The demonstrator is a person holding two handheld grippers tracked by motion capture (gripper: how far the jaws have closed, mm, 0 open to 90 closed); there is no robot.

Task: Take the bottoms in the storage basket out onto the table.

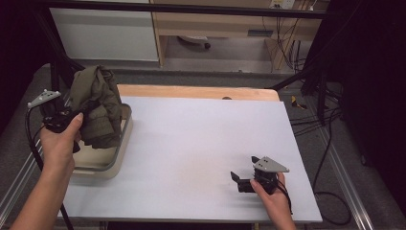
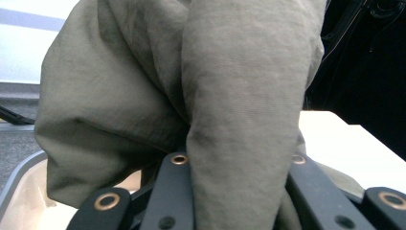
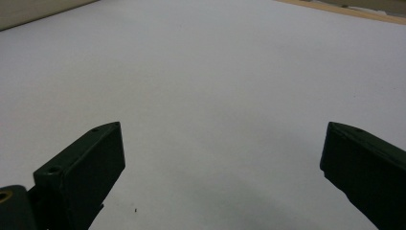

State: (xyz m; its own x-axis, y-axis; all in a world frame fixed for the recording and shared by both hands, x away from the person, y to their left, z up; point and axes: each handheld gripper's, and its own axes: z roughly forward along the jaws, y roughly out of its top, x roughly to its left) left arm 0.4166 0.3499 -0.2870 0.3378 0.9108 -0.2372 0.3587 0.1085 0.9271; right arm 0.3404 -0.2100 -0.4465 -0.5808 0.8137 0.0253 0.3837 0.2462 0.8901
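1. Right gripper [image 1: 245, 173] near the front right of the table, held low over the white sheet [image 1: 201, 143]; jaws spread wide in the right gripper view, bare white surface between them, nothing held.
2. Right hand [image 1: 273, 194] wrapped round the back of that gripper, grey plate on top, cable trailing off toward the table edge.
3. Left hand [image 1: 60, 143] at the front left, forearm coming in from the bottom corner, thumb lying against the cloth.
4. Left gripper [image 2: 234, 163] raised over the tub, jaws clamped on a fold of olive-green garment [image 1: 98, 105]; in the left gripper view, fabric pinched between the two black jaws and bulging out above them.
5. Garment bunched and hanging from that grip, lower part drooping into the tub, upper part standing above the rim.
6. Tub [image 1: 112, 163], pale and shallow with rounded corners, sitting at the left edge of the table, partly on the white sheet.
7. Wooden table edge [image 1: 201, 92] showing beyond the far end of the sheet.
8. Farther back, grey floor, a white cabinet [image 1: 103, 36] and wooden furniture, with dark cables [image 1: 287, 48] at the right.
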